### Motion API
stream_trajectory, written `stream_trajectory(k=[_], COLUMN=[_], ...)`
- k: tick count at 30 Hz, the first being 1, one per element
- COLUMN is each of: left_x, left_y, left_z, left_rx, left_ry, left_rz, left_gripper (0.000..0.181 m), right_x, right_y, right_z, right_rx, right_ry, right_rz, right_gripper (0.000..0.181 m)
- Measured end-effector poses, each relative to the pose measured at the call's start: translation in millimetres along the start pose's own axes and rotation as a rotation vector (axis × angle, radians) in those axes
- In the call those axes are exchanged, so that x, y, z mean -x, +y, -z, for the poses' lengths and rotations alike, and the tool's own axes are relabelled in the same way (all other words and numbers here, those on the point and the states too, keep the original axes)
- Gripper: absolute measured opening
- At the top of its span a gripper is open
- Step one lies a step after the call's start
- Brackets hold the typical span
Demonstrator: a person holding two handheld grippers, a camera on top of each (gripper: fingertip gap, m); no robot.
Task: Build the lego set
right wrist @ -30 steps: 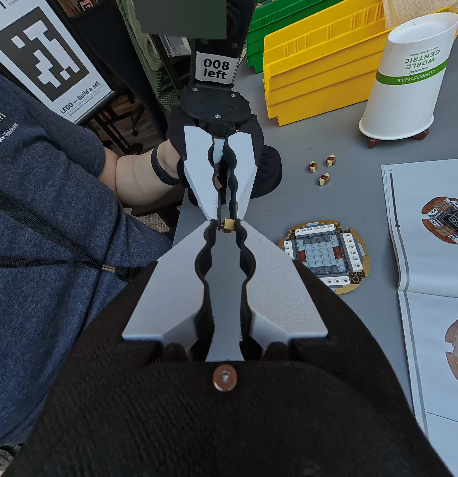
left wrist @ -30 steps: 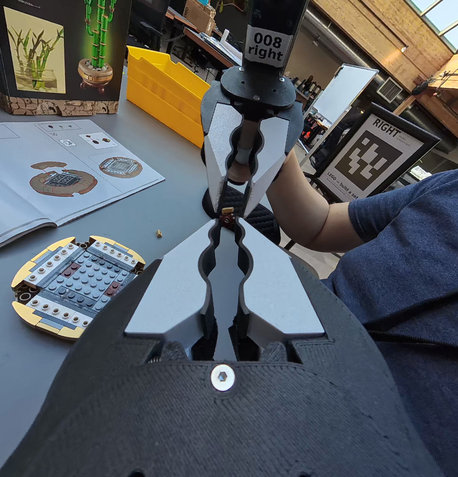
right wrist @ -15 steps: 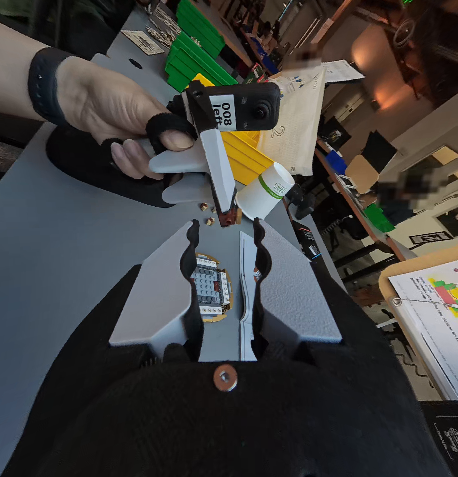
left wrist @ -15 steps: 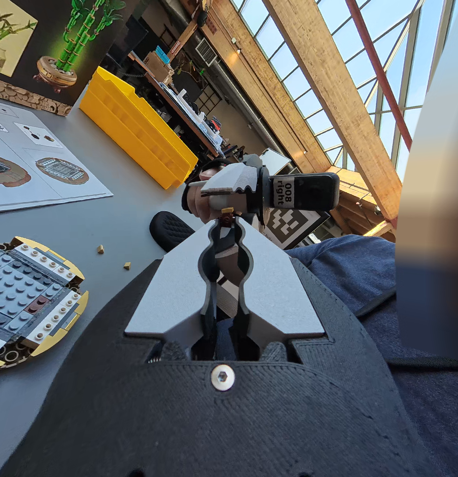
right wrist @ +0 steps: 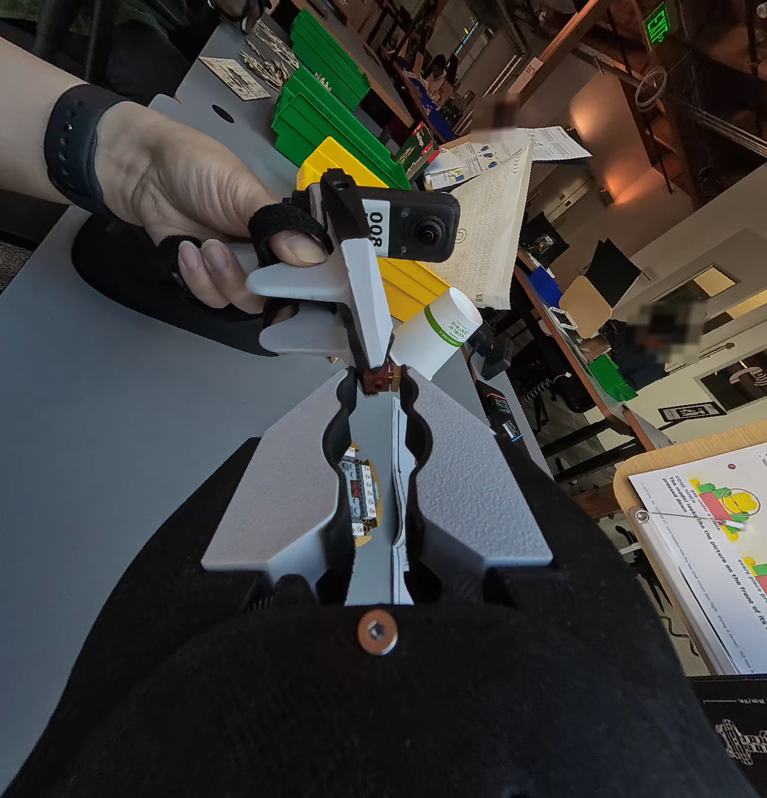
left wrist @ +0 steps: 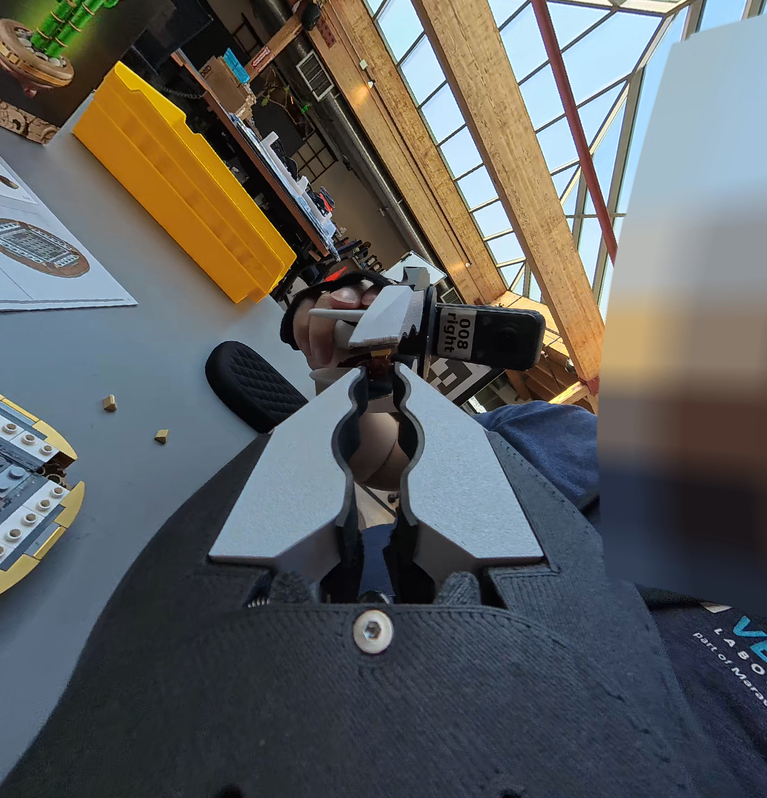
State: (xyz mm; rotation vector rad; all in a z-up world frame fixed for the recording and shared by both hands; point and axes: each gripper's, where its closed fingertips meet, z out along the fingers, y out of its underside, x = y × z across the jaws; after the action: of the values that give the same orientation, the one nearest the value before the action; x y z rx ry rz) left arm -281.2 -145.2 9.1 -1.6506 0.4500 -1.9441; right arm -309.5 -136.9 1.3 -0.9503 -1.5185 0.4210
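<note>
A: Start with the biggest thing. What fills the scene?

B: The grey table point(left wrist: 126, 388). Everything else I place against it. On it, at its far side in the left wrist view, stand stacked yellow bins point(left wrist: 178, 181), and an open instruction booklet point(left wrist: 40, 259) lies flat near them.

A: And the build itself?

B: The round lego base point(left wrist: 23, 496), tan-rimmed with white and grey studded plates, lies flat on the table, at the left edge of the left wrist view. In the right wrist view it shows only through the gap between the right gripper's fingers.

A: The grippers?

B: Both are lifted off the table and meet tip to tip above it. The left gripper point(left wrist: 379, 373) is clenched on a small brown brick point(right wrist: 376, 381). The right gripper point(right wrist: 375, 382) has its tips closed in on the same little piece, whose tan part point(right wrist: 396, 379) sits against one fingertip. So both jaws grasp that one small assembly.

A: Anything smaller?

B: A white paper cup point(right wrist: 437, 332) upside down on the table, beyond the grippers in the right wrist view. Two loose tan pieces point(left wrist: 109, 403) lie on the table between the lego base and a black pad point(left wrist: 252, 395).
</note>
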Motion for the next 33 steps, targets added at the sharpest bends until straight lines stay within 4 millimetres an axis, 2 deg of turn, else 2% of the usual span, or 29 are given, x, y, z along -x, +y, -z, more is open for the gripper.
stream_trajectory(k=[8,19,23,28,33], left_x=[0,4,-10,-38,-51], left_y=[2,1,-16,-49,-76], left_z=[0,10,14,17,17], left_rx=[0.012,0.017,-0.002,-0.071,-0.102], left_ry=[0.018,-0.004,0.029,0.05,0.008], left_rz=[0.062,0.094,0.004,-0.194,-0.329], left_gripper=[0.009,0.008,0.009,0.009,0.009], right_x=[3,5,-9,-40,-68], right_y=[-1,1,-13,-41,-53], right_z=[1,-11,-16,-21,-26], right_rx=[-0.011,0.032,-0.009,-0.039,-0.061], right_ry=[-0.036,-0.064,-0.087,-0.104,-0.064], right_rz=[-0.035,-0.026,-0.053,-0.051,-0.046], right_gripper=[0.016,0.014,0.014,0.013,0.013])
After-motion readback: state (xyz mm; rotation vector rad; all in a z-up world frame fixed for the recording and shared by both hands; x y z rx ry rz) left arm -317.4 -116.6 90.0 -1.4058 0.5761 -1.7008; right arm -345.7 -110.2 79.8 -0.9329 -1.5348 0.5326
